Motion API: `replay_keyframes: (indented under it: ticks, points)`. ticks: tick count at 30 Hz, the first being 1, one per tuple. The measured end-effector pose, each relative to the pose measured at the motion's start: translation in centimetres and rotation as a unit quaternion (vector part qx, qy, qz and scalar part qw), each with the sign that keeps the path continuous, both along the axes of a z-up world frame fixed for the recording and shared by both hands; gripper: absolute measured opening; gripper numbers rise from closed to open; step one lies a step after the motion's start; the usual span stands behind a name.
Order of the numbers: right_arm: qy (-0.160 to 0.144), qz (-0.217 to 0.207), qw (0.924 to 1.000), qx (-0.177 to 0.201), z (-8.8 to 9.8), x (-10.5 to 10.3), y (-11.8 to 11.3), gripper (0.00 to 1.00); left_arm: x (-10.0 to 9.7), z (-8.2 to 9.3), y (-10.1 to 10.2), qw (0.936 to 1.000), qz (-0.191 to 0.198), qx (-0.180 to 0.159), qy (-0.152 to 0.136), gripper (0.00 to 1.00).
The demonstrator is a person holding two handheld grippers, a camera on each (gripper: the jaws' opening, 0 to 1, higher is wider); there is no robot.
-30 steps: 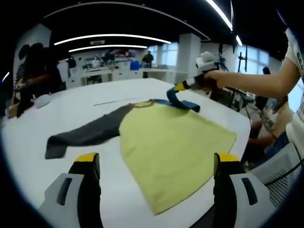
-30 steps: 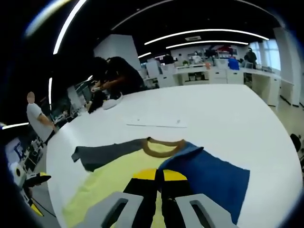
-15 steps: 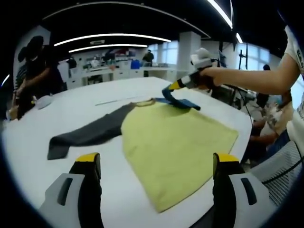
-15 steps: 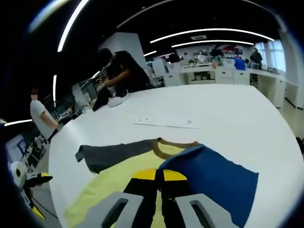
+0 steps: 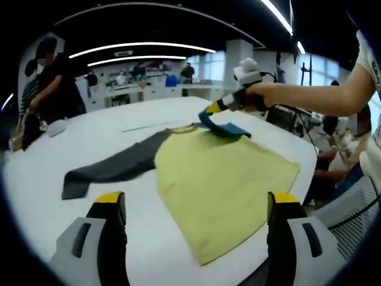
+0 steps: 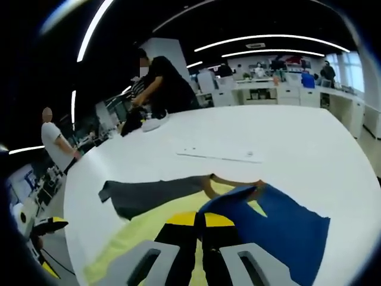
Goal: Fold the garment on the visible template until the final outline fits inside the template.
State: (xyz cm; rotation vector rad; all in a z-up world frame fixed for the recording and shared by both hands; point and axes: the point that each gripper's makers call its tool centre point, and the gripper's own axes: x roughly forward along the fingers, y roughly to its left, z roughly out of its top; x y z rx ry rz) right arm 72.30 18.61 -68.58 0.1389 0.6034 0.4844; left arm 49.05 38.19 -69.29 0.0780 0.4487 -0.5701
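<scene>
Right gripper (image 6: 199, 219) jaws clamped on the shirt's (image 5: 223, 173) blue sleeve (image 6: 280, 229); left gripper (image 5: 196, 205) jaws wide apart, empty, near the shirt's hem

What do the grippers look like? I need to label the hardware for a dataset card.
Both grippers have grey bodies and black jaws with yellow tips: left gripper, right gripper. The person holding them wears a white short sleeve.
</scene>
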Motion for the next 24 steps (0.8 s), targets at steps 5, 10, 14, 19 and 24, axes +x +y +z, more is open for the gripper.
replay_keyframes:
  ticks: [5, 10, 14, 19, 24]
  points:
    - [0.001, 0.006, 1.0, 0.001, 0.1, 0.2, 0.9, 0.0, 0.1, 0.0, 0.0, 1.0, -0.002, 0.004, -0.002, 0.96]
    - [0.002, 0.014, 0.9999, -0.005, -0.2, 0.1, 1.6, 0.0, 0.0, 0.2, 0.1, 1.0, -0.004, 0.006, -0.006, 0.97]
    - [0.005, 0.017, 0.9998, -0.005, -0.3, 0.3, 2.0, 0.0, 0.0, 0.1, 0.2, 1.0, -0.002, 0.005, -0.006, 0.97]
    - [0.005, 0.021, 0.9998, -0.005, -0.5, 0.8, 2.6, 0.0, 0.0, -0.1, 0.4, 1.0, -0.001, 0.006, -0.004, 0.97]
    - [0.006, 0.023, 0.9997, -0.005, -0.4, 0.8, 3.2, 0.0, 0.1, 0.0, 0.5, 1.0, 0.0, 0.007, -0.005, 0.97]
